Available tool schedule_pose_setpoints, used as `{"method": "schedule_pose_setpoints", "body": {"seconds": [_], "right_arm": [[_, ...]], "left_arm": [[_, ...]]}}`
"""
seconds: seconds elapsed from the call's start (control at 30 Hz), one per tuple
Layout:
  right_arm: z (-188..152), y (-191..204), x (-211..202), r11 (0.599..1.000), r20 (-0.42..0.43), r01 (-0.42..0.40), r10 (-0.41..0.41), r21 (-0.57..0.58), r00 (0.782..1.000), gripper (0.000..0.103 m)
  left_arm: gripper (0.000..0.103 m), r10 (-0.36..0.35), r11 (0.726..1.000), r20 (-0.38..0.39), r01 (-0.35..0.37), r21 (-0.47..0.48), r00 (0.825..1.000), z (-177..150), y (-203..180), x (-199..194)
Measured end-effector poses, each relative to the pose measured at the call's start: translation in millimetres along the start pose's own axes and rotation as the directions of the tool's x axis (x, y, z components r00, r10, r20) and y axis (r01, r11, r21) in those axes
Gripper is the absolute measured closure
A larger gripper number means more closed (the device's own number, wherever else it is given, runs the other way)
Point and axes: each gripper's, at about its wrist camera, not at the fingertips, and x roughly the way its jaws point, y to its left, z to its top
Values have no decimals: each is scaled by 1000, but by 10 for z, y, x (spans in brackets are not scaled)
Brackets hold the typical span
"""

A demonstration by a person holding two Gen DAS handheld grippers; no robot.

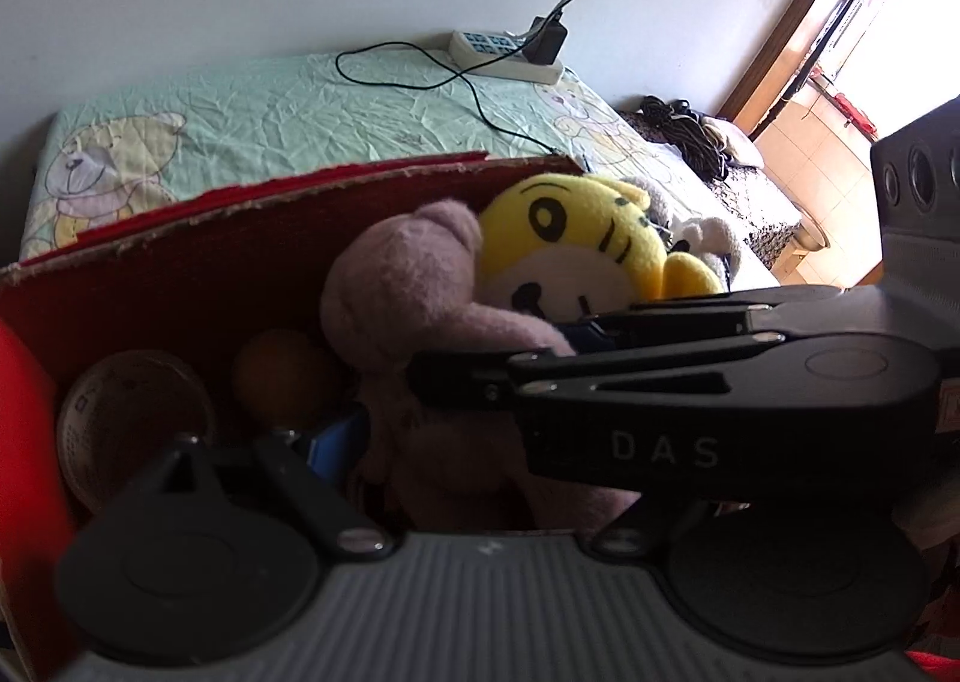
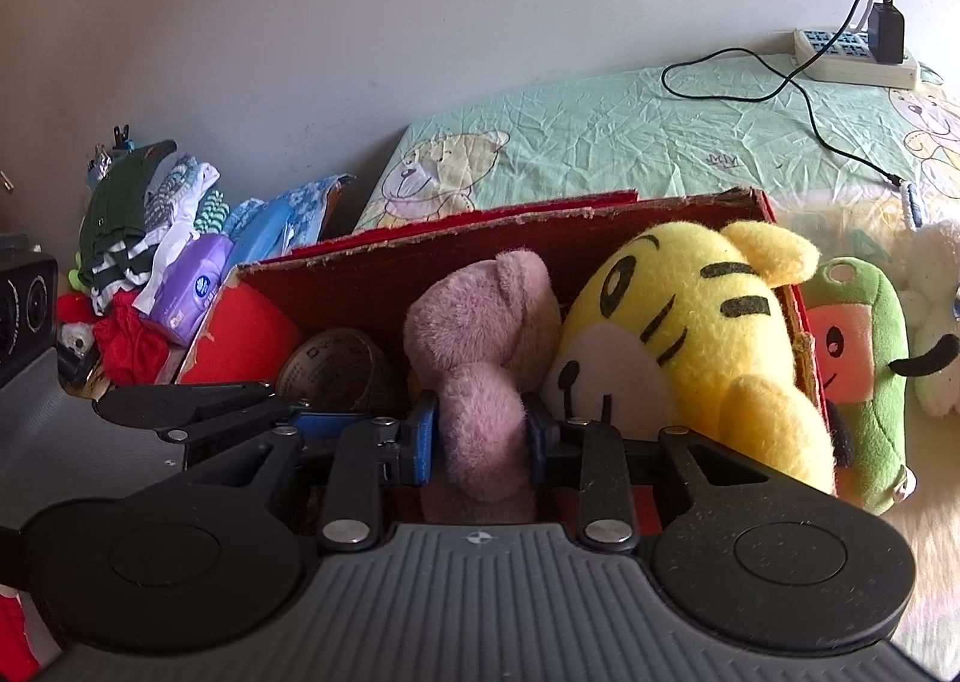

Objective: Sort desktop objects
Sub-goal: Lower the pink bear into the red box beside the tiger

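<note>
Right tongs (image 2: 480, 442) clamped on pink plush bear (image 2: 480, 334) inside red cardboard box (image 2: 420, 262), beside yellow tiger plush (image 2: 708, 334). Left tongs (image 1: 336, 442): state indeterminate.

Red cardboard box (image 2: 384, 268): open top, frayed rim. All positions given relative to it.

- Mauve plush bear (image 2: 480, 322): inside, mid-box, upright, head above the rim, body pinched between blue pads.
- Yellow striped tiger plush (image 2: 708, 334): inside, right end, leaning against the bear.
- Round metal tin (image 2: 336, 370): inside, left of the bear.
- Orange ball (image 1: 282, 370): inside, between tin and bear.
- Green watermelon plush (image 2: 858, 358): outside, against the right wall.
</note>
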Motion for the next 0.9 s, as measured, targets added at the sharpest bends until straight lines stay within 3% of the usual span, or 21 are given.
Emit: {"method": "schedule_pose_setpoints", "body": {"seconds": [0.23,0.53,0.9], "right_arm": [[0,6,54,1000,-7,17,-17,-23,1000,72],[-1,-33,-162,1000,66,5,-4,-4,998,69],[-54,-83,-267,1000,84,8,-10,17,996,78]], "left_arm": [[15,-9,999,-19,8,-49,1000,-8,40,47],[11,-7,998,-16,6,-59,1000,-37,17,47],[9,-30,998,-13,29,-52,999,-38,-77,64]]}}
